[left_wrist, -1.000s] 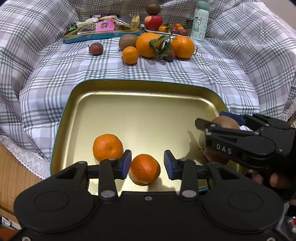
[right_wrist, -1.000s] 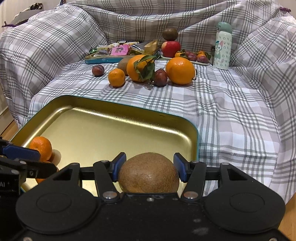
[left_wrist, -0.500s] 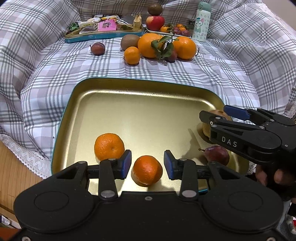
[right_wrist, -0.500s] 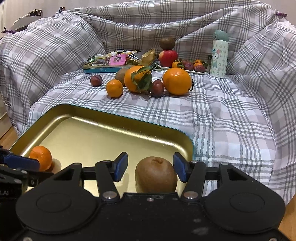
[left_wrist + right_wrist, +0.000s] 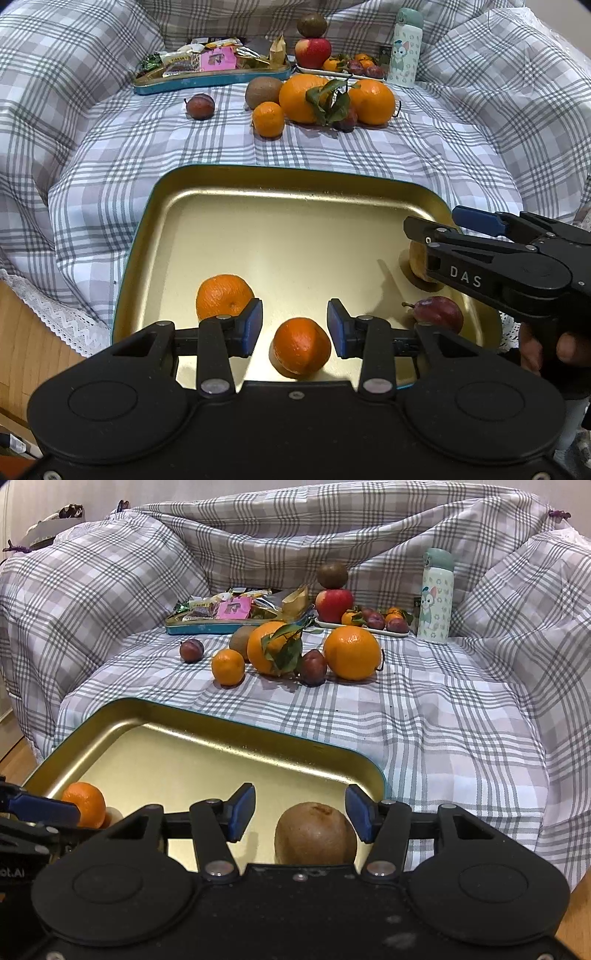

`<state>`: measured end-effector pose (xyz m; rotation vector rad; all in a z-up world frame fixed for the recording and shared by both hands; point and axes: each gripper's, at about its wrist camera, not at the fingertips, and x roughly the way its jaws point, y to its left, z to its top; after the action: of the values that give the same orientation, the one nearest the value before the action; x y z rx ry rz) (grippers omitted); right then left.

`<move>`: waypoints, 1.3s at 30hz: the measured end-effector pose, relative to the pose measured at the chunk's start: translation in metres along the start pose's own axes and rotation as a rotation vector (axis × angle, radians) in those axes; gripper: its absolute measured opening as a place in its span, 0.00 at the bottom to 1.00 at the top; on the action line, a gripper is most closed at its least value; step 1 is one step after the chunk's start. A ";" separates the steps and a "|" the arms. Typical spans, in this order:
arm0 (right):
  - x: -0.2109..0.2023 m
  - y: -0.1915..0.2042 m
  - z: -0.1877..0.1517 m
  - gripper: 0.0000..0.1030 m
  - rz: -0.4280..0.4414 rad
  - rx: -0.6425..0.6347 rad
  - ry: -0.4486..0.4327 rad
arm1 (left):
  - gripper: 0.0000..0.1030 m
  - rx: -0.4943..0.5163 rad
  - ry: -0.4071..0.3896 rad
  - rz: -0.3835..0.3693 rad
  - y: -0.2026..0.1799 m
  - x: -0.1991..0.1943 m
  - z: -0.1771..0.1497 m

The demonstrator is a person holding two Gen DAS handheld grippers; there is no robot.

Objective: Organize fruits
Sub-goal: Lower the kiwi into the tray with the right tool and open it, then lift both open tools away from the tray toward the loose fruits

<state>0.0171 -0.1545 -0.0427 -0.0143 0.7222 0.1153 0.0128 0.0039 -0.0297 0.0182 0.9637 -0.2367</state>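
Observation:
A gold tray [image 5: 295, 218] lies on the plaid cloth and also shows in the right wrist view [image 5: 192, 753]. In it lie two mandarins [image 5: 223, 295] [image 5: 301, 345], a plum [image 5: 439, 314] and a kiwi [image 5: 316, 836]. My left gripper [image 5: 294, 325] is open above the nearer mandarin, not touching it. My right gripper [image 5: 300, 810] is open, raised just behind the kiwi, which rests on the tray; in the left wrist view the right gripper [image 5: 443, 225] partly hides the kiwi.
Farther back on the cloth lie two large oranges [image 5: 371, 101], a mandarin [image 5: 268, 119], a kiwi [image 5: 263, 92] and two plums [image 5: 200, 106]. Behind are a snack tin [image 5: 207, 72], a plate with an apple [image 5: 312, 51] and a bottle [image 5: 404, 48].
My right gripper opened and let go of the kiwi onto the tray, then lifted and drew back. The left gripper rose slightly, staying open over the mandarin.

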 end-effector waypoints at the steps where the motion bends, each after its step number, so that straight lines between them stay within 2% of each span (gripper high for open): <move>1: 0.000 0.000 0.001 0.56 0.001 0.002 -0.002 | 0.45 -0.001 -0.003 0.002 0.001 0.000 0.000; 12: -0.003 0.000 0.006 0.56 0.008 0.005 -0.018 | 0.45 -0.035 -0.041 0.034 0.012 -0.005 0.013; 27: 0.000 -0.004 0.025 0.55 0.016 0.029 -0.027 | 0.45 -0.113 -0.125 0.081 0.039 -0.011 0.046; 39: 0.009 -0.007 0.045 0.55 0.027 0.047 -0.038 | 0.45 -0.131 -0.114 0.078 0.049 0.000 0.069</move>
<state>0.0539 -0.1582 -0.0152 0.0427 0.6873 0.1244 0.0787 0.0433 0.0050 -0.0774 0.8619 -0.1014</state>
